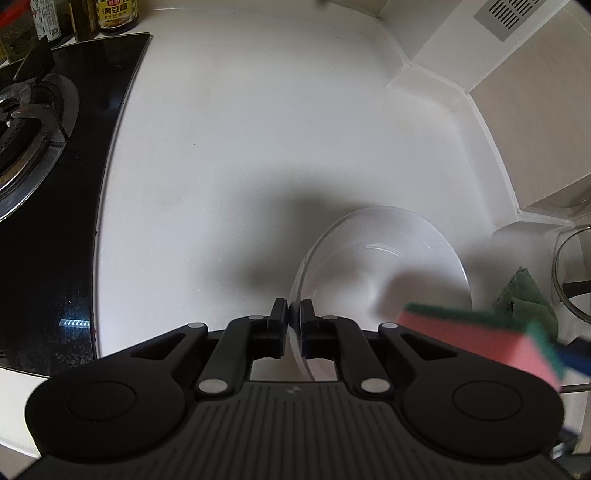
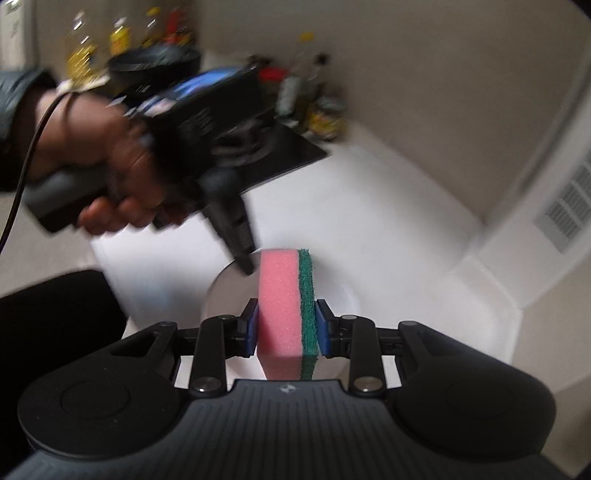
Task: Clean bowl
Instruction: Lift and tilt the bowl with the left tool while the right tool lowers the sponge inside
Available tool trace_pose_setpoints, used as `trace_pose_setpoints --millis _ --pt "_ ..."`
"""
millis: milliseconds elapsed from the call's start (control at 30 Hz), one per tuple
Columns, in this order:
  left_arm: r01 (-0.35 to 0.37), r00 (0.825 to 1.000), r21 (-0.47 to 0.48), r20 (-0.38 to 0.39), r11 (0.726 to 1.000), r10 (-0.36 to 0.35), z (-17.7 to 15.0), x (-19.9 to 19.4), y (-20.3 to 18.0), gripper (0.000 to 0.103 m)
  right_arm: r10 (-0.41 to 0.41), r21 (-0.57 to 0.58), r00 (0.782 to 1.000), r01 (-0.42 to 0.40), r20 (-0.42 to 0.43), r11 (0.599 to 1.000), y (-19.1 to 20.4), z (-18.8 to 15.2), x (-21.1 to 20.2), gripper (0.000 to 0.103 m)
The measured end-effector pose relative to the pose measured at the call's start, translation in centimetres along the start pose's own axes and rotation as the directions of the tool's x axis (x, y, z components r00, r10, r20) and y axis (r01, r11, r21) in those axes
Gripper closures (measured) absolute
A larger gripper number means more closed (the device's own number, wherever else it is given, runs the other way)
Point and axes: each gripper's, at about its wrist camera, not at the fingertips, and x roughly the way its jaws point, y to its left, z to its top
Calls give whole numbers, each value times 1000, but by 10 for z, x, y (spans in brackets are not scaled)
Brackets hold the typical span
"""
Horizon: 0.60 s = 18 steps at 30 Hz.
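Your left gripper (image 1: pixel 293 314) pinches the near rim of the white ceramic bowl (image 1: pixel 380 258) on the countertop (image 1: pixel 258 129). Your right gripper (image 2: pixel 286 321) clamps the pink-and-green sponge (image 2: pixel 286 306), apparently just above the bowl's right side, long axis pointing away.

Open white countertop (image 1: pixel 258 129) lies beyond and left of the bowl (image 1: pixel 380 258) — unobstructed passage there. Left boundary: the black hob (image 1: pixel 55 221) with bottles (image 1: pixel 114 14) behind it. Right boundary: the stepped wall ledge (image 1: pixel 461 92), a green cloth (image 1: pixel 524 295) and a glass vessel (image 1: pixel 569 266) — clearance is tight.
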Motion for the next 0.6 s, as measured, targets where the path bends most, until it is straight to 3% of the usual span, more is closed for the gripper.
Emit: trace_pose_setpoints --millis 200,400,600 --pt "-10 1000 26 6 1000 10 2 1 -2 99 -27 -146 999 20 -47 989 28 -5 36 77" --pt "-35 999 86 29 996 33 6 0 -11 100 -7 -88 1000 6 -13 996 34 -6 41 76" --pt "-33 999 144 18 989 31 18 6 -19 99 16 -162 1000 -18 -16 987 38 -14 35 76"
